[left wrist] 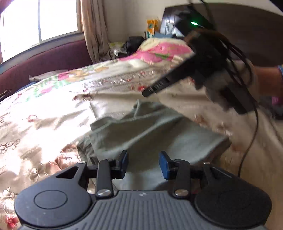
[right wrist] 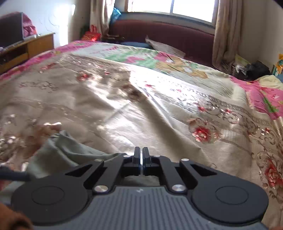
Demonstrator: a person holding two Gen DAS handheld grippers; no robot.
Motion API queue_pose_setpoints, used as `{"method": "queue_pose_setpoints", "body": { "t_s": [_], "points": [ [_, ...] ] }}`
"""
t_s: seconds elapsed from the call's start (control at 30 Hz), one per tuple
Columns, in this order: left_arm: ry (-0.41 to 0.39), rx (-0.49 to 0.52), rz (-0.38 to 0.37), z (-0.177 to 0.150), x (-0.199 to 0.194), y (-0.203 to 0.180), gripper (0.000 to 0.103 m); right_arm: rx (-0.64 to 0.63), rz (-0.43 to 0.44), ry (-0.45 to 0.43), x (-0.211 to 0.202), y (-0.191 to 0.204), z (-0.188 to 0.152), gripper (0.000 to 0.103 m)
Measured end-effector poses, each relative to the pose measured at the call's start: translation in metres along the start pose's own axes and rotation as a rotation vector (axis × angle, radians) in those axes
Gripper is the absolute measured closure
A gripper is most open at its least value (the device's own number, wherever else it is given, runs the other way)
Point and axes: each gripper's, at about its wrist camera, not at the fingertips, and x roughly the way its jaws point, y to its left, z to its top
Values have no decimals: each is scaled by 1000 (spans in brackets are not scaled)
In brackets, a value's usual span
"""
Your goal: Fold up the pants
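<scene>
From the left wrist camera we see the left gripper with its two fingers spread apart and nothing between them, held just above the grey-green pants. The pants lie rumpled on the floral bedspread, with some fabric doubled over in loose folds. Up and to the right, the right gripper shows as a blurred black body with cables, its tip pointing down toward the pants' far edge; from this side we cannot tell how its fingers stand. A pink floral quilt is bunched at the back, near the curtain.

From the right wrist camera we see the right gripper with its fingers drawn together, only a thin bright slit between them, and we cannot make out any cloth pinched there. The pants sit at lower left, partly under the tool. The bedspread stretches ahead to a dark red headboard below the window.
</scene>
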Motion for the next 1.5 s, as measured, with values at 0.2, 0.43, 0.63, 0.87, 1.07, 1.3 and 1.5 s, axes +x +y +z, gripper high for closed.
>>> {"method": "queue_pose_setpoints", "body": {
  "t_s": [0.2, 0.43, 0.63, 0.87, 1.07, 1.3, 1.5],
  "points": [
    [73, -32, 131, 0, 41, 29, 49, -150, 197, 69, 25, 65, -15, 102],
    [75, -191, 143, -15, 22, 50, 43, 191, 105, -5, 17, 12, -6, 95],
    [113, -262, 59, -18, 9, 62, 42, 288, 91, 115, -37, -29, -66, 47],
    [141, -275, 74, -23, 18, 52, 38, 436, 171, 125, -19, -24, -90, 47],
    [78, -237, 205, -21, 3, 26, 20, 401, 77, 19, -53, 0, -92, 47],
    [37, -289, 244, -30, -14, 0, 3, 339, -31, -69, -108, 48, -102, 49],
    [40, -248, 338, -29, -40, -36, 0, 433, -32, -64, -135, 75, -123, 49]
  ]
}}
